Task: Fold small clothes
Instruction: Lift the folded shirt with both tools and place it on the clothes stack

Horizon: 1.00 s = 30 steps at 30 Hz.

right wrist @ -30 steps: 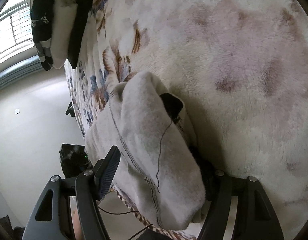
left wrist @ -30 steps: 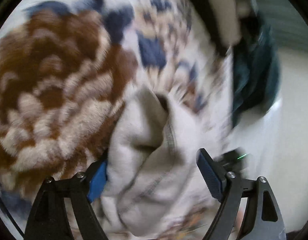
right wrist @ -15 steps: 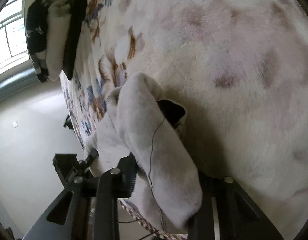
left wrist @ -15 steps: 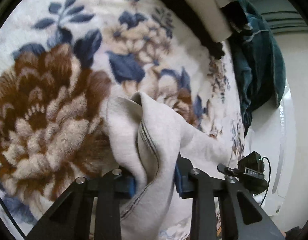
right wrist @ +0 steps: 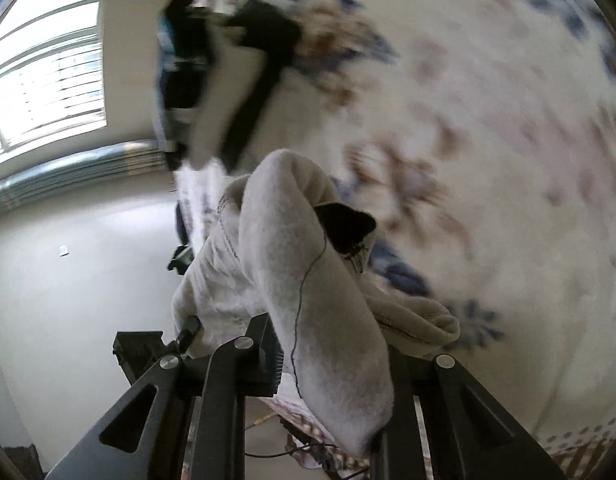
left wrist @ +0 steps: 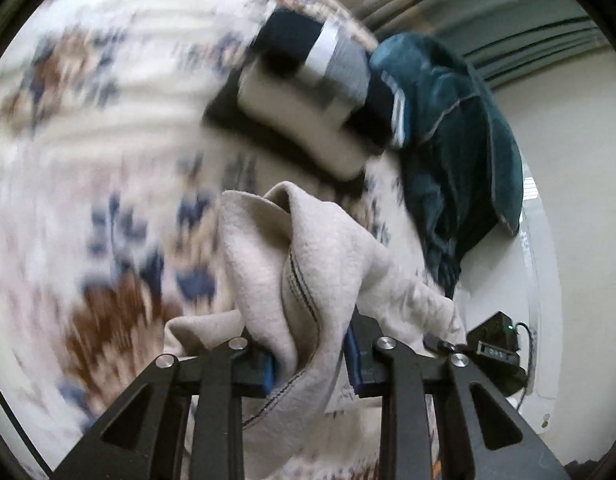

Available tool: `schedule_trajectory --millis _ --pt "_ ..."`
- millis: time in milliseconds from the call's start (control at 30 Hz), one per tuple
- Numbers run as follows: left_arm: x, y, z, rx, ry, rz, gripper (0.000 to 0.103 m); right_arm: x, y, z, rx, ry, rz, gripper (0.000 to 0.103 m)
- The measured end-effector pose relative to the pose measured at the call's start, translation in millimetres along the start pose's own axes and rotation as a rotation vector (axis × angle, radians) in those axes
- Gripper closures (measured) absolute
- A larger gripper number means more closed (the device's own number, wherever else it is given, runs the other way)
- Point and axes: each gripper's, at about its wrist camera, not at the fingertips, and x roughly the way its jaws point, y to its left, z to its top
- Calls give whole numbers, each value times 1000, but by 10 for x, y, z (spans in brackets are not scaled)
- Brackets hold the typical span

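Your two grippers pinch one fuzzy beige fleece garment (left wrist: pixel 304 280) above the floral plush blanket (left wrist: pixel 88 152).
Left gripper (left wrist: pixel 309 364) clamps a stitched hem; right gripper (right wrist: pixel 327 364) clamps a thick fold showing a dark inner patch and loose thread.

Left wrist view: garment (left wrist: pixel 304 280) at lower centre, clamped between the fingers of the left gripper (left wrist: pixel 309 364), over the blanket (left wrist: pixel 88 140) filling the frame's left. Folded stack (left wrist: pixel 308 100) at upper centre; draped cloth (left wrist: pixel 459 152) to its right. Right wrist view: garment (right wrist: pixel 308 280) within the right gripper (right wrist: pixel 327 372), window (right wrist: pixel 44 64) upper left.
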Motion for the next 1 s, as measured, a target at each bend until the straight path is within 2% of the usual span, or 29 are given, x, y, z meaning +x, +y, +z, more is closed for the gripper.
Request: schedule_trajectory --millis 133,333,400,467,500,533,600,667,733,767,800,867,900,1000 --pt "-44 -292 877 62 -52 -27 80 20 693 391 -74 -20 9 83" --pt "183 -504 2358 117 -121 -40 79 186 1926 1389 -188 -92 33 83" --pt "352 -468 2729 117 -115 -34 79 292 2252 1767 -214 -112 31 83" --pt "644 -327 3129 112 -75 3 77 452 2527 2174 -239 -117 14 83" --pt "835 -220 3316 94 -42 46 76 543 2635 2384 -245 -122 -9 83" --pt "974 -133 3410 81 -13 81 73 648 2713 2592 -242 -116 -25 83" --pt "1169 3 3469 72 29 109 72 822 2802 2981 -222 -115 -71 83" --pt "1343 98 3530 77 60 141 67 981 2854 3290 -220 -114 -136 83" --pt "1387 122 3527 97 62 228 41 1066 2849 3452 -215 -123 -215 83" --pt "1389 122 3544 106 52 248 37 1105 2863 3511 -226 -123 -261 81" --pt "1366 104 3523 127 33 266 35 1126 2864 3544 -242 -120 -305 76" --pt "1291 9 3437 189 -4 351 17 1148 2936 3493 -304 -147 -414 50" --pt "1262 -33 3412 209 -13 384 5 1133 2979 3444 -345 -184 -495 43" --pt "1110 -261 3167 296 -80 532 3 1089 3122 3138 -474 -308 -707 23"
